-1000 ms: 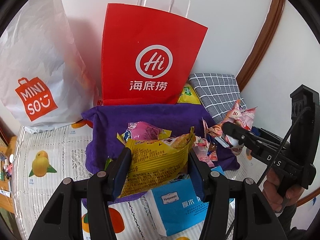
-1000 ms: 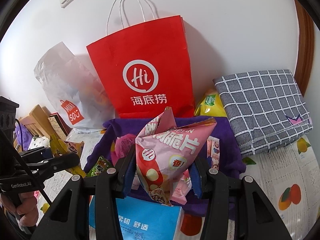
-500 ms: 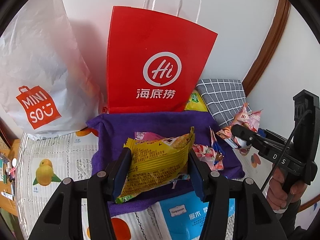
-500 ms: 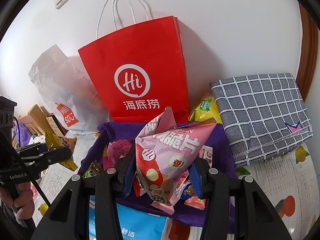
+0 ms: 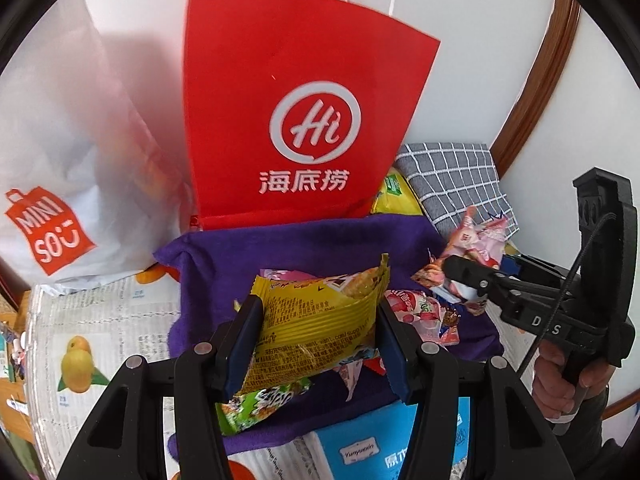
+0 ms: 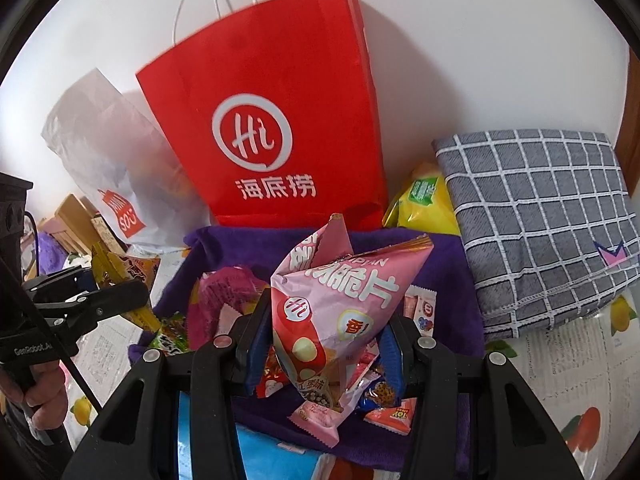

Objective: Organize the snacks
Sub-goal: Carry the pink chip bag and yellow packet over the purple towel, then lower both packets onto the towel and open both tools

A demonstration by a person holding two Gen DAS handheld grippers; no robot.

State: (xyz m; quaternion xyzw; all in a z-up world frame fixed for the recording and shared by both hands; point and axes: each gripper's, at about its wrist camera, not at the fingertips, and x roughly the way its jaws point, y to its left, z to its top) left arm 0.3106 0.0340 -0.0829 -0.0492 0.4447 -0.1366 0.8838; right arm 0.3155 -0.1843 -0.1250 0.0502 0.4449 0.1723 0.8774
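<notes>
- Yellow foil is filling the left gripper (image 5: 318, 334): its two fingers are clamping a yellow snack packet (image 5: 320, 320) by the sides, the packet standing up between them.
- Sitting just under the left fingers, a green packet (image 5: 260, 402) is poking out from below the yellow one, lying on a purple cloth (image 5: 288, 248).
- Spreading out ahead of both grippers, the purple cloth is carrying a heap of loose snacks (image 5: 420, 312), mostly small pink and red wrappers.
- Standing upright beyond the fingers at the far edge of the cloth, a red paper bag (image 5: 304, 92) with white cord handles is leaning against the wall; its inside is not showing, so I cannot tell what it is holding.
- Slumping to the left of the red bag, a white plastic bag (image 5: 60, 140) is letting a blur of orange show through, too vague to name.
- Closing on a pink snack bag (image 6: 332, 312), the right gripper (image 6: 324, 344) is pinching its lower half, the bag rising between the fingers over more small wrappers (image 6: 384, 404).
- Lying to the right of the right fingers, a folded grey checked cloth (image 6: 540, 220) is touching a yellow bag (image 6: 424, 200) tucked beside the red one.
- Peeking out beneath the fingers, a blue pack (image 5: 380, 448) is lying at the near edge of the cloth.
</notes>
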